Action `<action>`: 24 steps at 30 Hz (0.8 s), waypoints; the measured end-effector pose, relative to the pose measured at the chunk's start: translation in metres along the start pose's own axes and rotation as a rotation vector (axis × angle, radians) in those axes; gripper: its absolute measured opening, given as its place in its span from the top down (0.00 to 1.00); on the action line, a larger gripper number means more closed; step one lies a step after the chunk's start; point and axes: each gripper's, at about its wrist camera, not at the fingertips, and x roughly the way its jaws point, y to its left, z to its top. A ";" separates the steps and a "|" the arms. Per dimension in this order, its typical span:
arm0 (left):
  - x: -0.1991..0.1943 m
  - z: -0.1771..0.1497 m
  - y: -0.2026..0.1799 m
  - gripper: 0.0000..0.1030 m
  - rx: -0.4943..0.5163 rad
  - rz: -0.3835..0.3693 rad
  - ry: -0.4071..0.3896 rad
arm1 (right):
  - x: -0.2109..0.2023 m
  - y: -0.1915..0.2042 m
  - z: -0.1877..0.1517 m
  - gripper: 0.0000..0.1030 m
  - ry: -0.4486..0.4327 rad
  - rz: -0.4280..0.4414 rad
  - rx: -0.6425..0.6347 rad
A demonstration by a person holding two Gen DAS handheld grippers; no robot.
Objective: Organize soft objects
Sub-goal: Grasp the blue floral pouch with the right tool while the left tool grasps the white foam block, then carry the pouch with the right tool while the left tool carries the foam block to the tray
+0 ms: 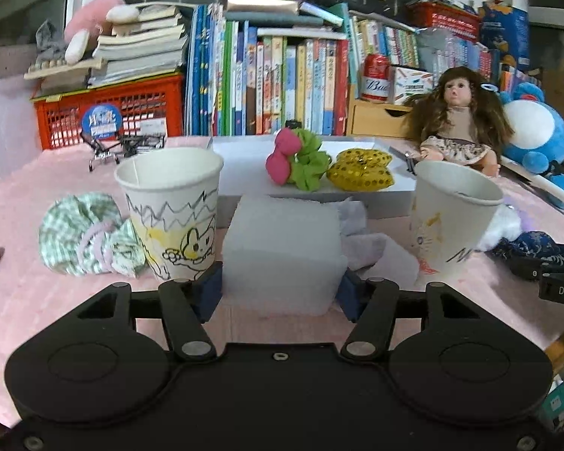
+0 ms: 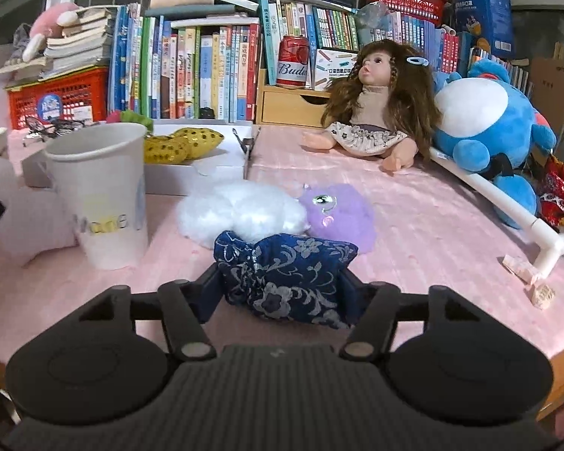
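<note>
In the left wrist view a white foam block (image 1: 282, 248) stands on the pink cloth, and my left gripper (image 1: 280, 282) is shut on it, a blue pad pressing each side of its base. My right gripper (image 2: 280, 282) is shut on a dark blue brocade pouch (image 2: 285, 274), which bulges between the pads. Behind the pouch lie a white fluffy ball (image 2: 240, 210) and a purple fluffy toy (image 2: 338, 214). A green checked scrunchie (image 1: 82, 236) lies left of a drawn-on paper cup (image 1: 173, 210). A pink-green scrunchie (image 1: 297, 161) and a yellow sequin bow (image 1: 361, 171) rest in the white tray (image 1: 312, 191).
A second paper cup (image 1: 451, 218) stands right of the block, with a pale cloth (image 1: 376, 251) between them. A doll (image 2: 372, 112), a blue plush (image 2: 481, 127) and a white pipe (image 2: 507, 203) line the right side. Books and a red crate (image 1: 109, 112) fill the back.
</note>
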 end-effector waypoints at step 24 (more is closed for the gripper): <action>-0.027 0.077 0.026 0.44 -0.054 -0.078 -0.089 | -0.035 -0.026 0.054 0.47 -0.166 0.035 0.118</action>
